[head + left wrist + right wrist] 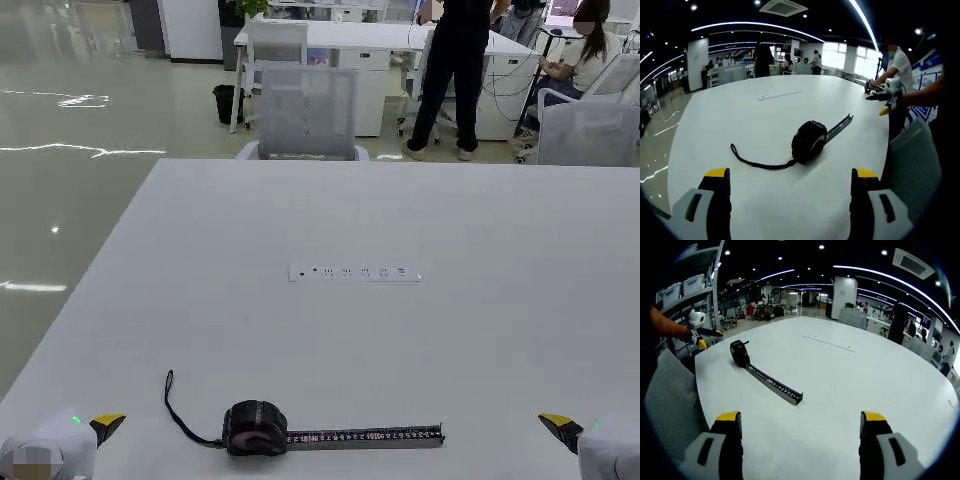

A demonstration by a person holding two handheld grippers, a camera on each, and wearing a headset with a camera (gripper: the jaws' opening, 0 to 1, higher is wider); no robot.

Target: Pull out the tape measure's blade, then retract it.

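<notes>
A black tape measure (pixel 255 427) lies near the front edge of the white table (pixel 400 220), its blade (pixel 365 436) pulled out to the right and a black wrist strap (pixel 180 408) trailing left. In the left gripper view the tape measure (pixel 809 141) sits ahead of my open left gripper (pixel 789 181), apart from it. My left gripper (pixel 108 425) is at the table's front left corner. My right gripper (pixel 557 427) is at the front right; in its own view it (pixel 802 426) stands open, with the blade's end hook (pixel 796 398) just ahead and the case (pixel 740 353) farther off.
A white power strip (pixel 354 272) lies across the middle of the table. A mesh chair (pixel 307 112) stands at the far edge. Beyond are desks, a standing person (pixel 455 70) and a seated person (pixel 585 55).
</notes>
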